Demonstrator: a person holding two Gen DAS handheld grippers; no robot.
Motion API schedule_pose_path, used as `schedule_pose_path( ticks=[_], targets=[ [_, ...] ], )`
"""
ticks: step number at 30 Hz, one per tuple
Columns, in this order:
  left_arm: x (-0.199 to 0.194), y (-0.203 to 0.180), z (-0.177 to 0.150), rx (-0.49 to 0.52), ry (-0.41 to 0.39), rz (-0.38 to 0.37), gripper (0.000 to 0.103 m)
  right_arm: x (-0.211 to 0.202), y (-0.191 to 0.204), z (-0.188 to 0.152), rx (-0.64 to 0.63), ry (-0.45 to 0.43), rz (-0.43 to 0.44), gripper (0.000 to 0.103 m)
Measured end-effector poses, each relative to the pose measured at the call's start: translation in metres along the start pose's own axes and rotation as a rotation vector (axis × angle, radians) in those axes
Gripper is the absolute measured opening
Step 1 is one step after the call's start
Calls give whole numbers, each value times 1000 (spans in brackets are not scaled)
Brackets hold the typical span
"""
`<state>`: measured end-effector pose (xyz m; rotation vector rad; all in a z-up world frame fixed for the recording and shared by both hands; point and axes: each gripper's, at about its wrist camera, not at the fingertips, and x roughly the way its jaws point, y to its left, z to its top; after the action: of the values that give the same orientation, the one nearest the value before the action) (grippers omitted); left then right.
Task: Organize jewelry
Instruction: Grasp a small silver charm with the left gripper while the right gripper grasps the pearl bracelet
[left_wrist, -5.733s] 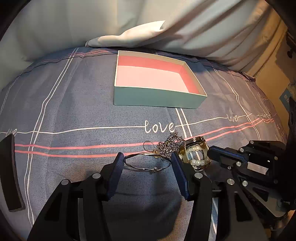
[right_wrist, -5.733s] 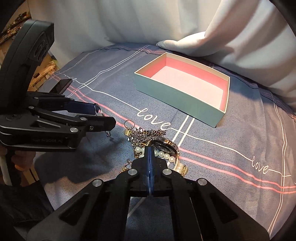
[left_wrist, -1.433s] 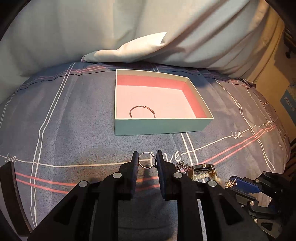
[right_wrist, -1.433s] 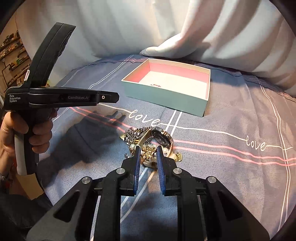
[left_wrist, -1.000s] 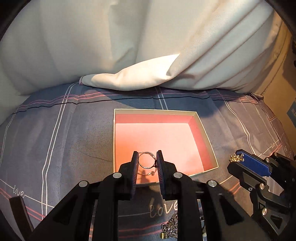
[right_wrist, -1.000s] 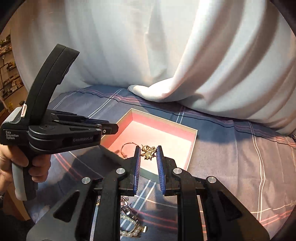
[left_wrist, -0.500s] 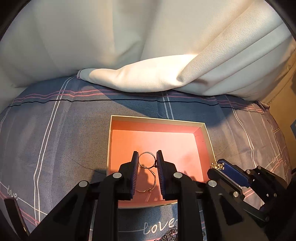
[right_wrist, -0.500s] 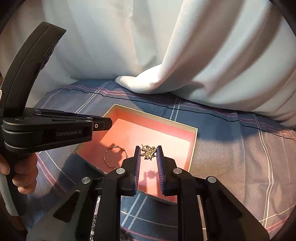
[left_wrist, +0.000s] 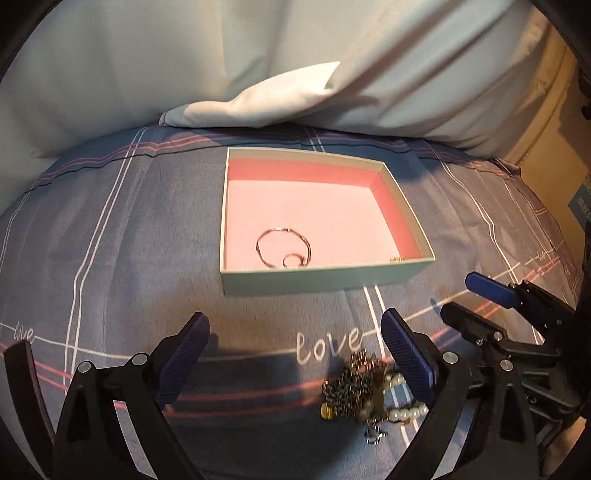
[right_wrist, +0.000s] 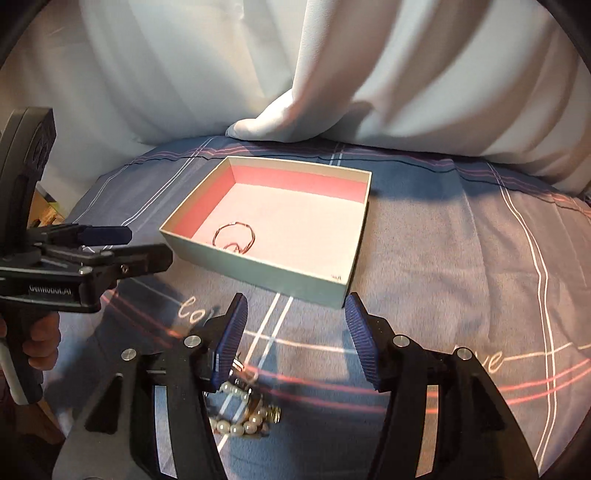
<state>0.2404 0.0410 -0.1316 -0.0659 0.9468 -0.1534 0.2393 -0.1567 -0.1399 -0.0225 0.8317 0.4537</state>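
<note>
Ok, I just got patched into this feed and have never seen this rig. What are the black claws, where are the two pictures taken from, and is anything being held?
There is no robot here: a person holds a hand-operated claw in each hand, and each claw carries a wide-angle camera looking forward along its two fingers. One picture is the left claw's own view, the other the right claw's; each also sees the other claw off to its side. Both claws are open and hold nothing. They hover over a blue-grey bedsheet printed with "love". On it sits an open box with a pink lining, containing a thin wire bangle, a small ring and, near the right corner, a tiny gold piece, barely visible. Closer to the claws lies a tangled pile of jewelry: chain, pearl beads, gold bits, not boxed yet.
</note>
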Motion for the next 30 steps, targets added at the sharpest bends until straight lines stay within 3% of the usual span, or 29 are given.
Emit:
schedule_pose_path(
  ticks=[4, 8, 14, 16, 21, 25, 30],
  targets=[
    [-5, -19, -55, 45, 36, -18, 90, -11, -4, -43, 61, 44, -6, 56],
    [1, -43, -84, 127, 61, 0, 82, -15, -4, -67, 102, 78, 24, 56],
    [19, -62, -85, 213, 44, 71, 62, -18, 3, -78, 89, 84, 32, 56],
    [23, -61, -84, 225, 31, 92, 45, -19, 5, -77, 76, 81, 38, 56],
    [21, -47, -79, 190, 20, 76, 20, -18, 15, -69, 26, 76, 52, 56],
    [18, -32, -76, 119, 28, 36, 17, -12, 35, -57, -64, 65, 89, 56],
    [14, -29, -76, 117, 25, 48, 17, -2, 59, -44, -159, 54, 96, 56]
  ],
)
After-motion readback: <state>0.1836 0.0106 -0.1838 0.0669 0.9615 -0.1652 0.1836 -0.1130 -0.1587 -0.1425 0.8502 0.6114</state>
